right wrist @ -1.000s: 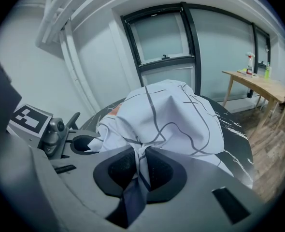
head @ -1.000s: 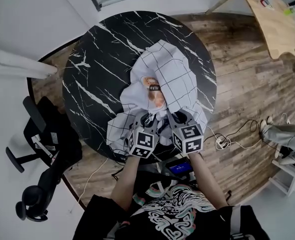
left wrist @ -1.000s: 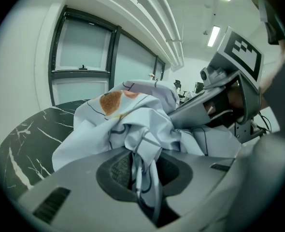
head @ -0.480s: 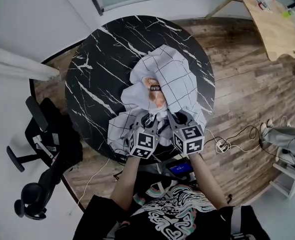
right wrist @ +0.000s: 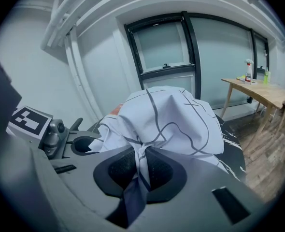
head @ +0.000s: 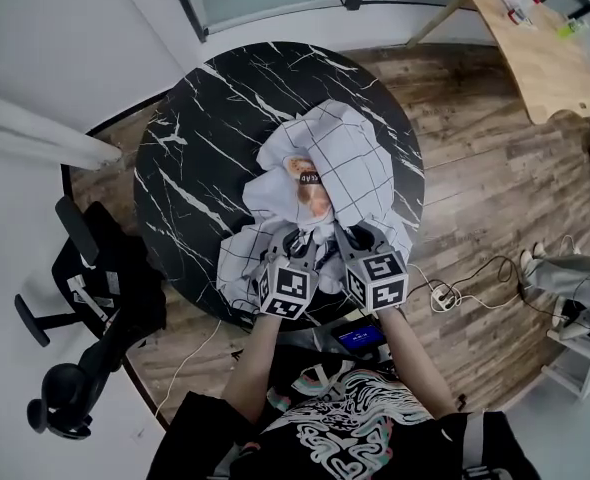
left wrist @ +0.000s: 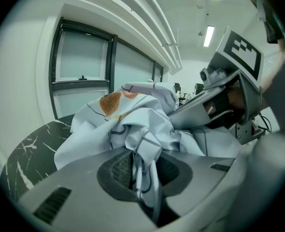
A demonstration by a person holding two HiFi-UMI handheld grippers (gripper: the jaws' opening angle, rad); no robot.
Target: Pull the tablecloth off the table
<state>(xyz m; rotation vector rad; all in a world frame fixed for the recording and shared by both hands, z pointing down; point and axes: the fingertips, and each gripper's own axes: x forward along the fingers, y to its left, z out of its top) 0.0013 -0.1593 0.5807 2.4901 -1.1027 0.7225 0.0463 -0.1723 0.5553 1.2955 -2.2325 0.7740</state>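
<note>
While tablecloth (head: 355, 168) lies bunched on black marble table (head: 205, 128), L gripper (left wrist: 142, 166) clamps a cloth fold | R gripper (right wrist: 141, 166): clamped on cloth too (grippers side by side)

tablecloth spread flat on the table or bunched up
Bunched up: the tablecloth is a crumpled heap on the near side of the table; the left hand-held gripper and right hand-held gripper each pinch a fold.

White grid-print tablecloth (head: 360, 168) bunched on near-right of round black marble table (head: 205, 158). Left gripper (head: 294, 236), right gripper (head: 342, 233) side by side at its near edge. Black office chair (head: 105, 298) left of table; light wooden desk (head: 540, 53) far right.
</note>
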